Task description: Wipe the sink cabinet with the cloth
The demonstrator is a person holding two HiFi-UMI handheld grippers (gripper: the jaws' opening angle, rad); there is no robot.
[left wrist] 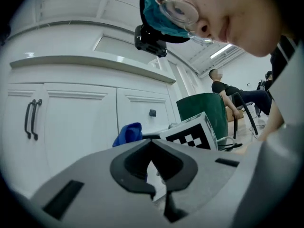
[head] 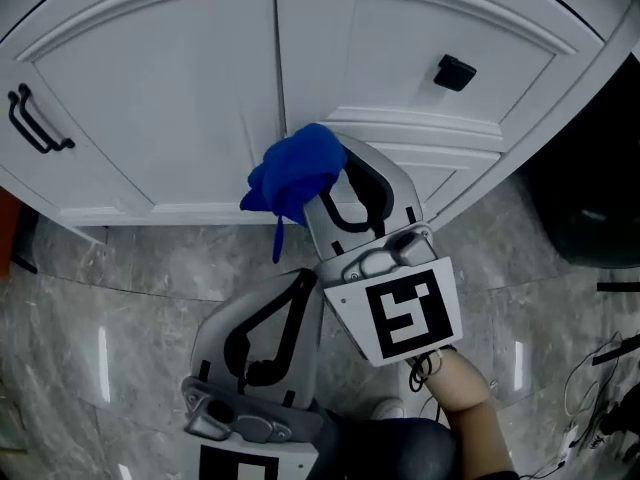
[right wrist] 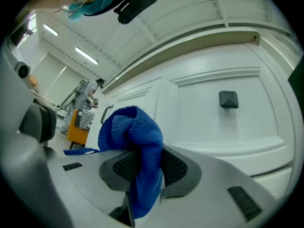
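The white sink cabinet (head: 180,88) fills the top of the head view, with a black bar handle (head: 35,123) on its left door and a square black knob (head: 455,72) on the right panel. My right gripper (head: 335,168) is shut on a bunched blue cloth (head: 295,173), held at the lower edge of the doors near their seam; whether it touches them I cannot tell. In the right gripper view the cloth (right wrist: 135,141) hangs from between the jaws before the cabinet (right wrist: 204,113). My left gripper (head: 305,280) hangs lower over the floor, shut and holding nothing (left wrist: 151,141).
Grey marble floor (head: 120,318) lies below the cabinet. A dark green seat (head: 590,208) stands at the right, with cables (head: 600,408) on the floor near it. An orange object (head: 8,233) shows at the left edge. People sit far behind in the left gripper view.
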